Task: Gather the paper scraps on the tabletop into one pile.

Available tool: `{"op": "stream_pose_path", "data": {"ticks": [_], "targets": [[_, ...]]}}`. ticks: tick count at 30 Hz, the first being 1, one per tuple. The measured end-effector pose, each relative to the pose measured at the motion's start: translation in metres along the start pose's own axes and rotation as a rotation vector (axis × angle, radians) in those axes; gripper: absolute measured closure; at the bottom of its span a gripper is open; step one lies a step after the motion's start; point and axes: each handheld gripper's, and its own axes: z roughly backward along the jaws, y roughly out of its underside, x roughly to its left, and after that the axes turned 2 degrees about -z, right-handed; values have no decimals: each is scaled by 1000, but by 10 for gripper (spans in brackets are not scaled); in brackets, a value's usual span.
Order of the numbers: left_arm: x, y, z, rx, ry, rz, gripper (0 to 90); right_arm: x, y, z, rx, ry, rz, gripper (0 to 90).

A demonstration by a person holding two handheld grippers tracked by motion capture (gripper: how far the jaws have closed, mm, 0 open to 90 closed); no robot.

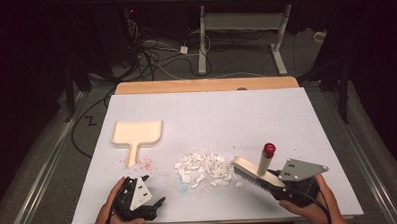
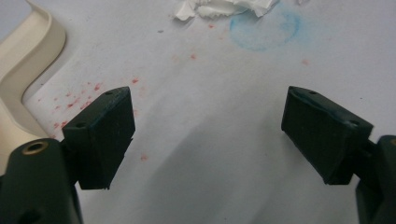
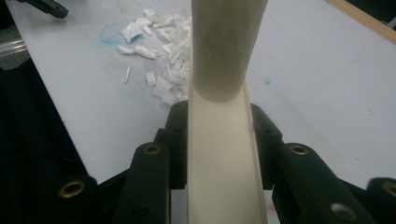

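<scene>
Brush [image 1: 251,171] clamped in right tool [image 1: 281,186], touching paper scraps [image 1: 206,167].

We hold the left gripper [image 1: 157,202] low near the table's near edge, jaws spread wide with nothing between them. Our left hand [image 1: 112,211] wraps its body. The right gripper [image 1: 278,183], gripped by our right hand [image 1: 310,205], has jaws clamped tight.

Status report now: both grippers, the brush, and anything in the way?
Right gripper shut on brush, bristles at paper scraps. Left gripper open, empty. Dustpan lying apart, far left. Nothing between brush and scraps.
</scene>
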Motion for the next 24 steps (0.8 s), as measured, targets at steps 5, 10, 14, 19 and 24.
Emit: {"op": "stream_pose_path", "data": {"ticks": [5,10,14,19,24], "targets": [[0,0,-1,1,4,-1,165,0,13,22,27,-22,7,679],[-3,-2,-3,10,12,-21,165,4,30,14,119,-67,15,679],[-3,-2,-3,7,13,-17,165,8,29,-3,106,-135,-7,680],[-2,-2,-3,2,11,-13,165,9,14,-26,74,-115,0,680],[-2,-2,-4,6,14,-14,165,13,-4,-50,60,-121,30,680]]}}
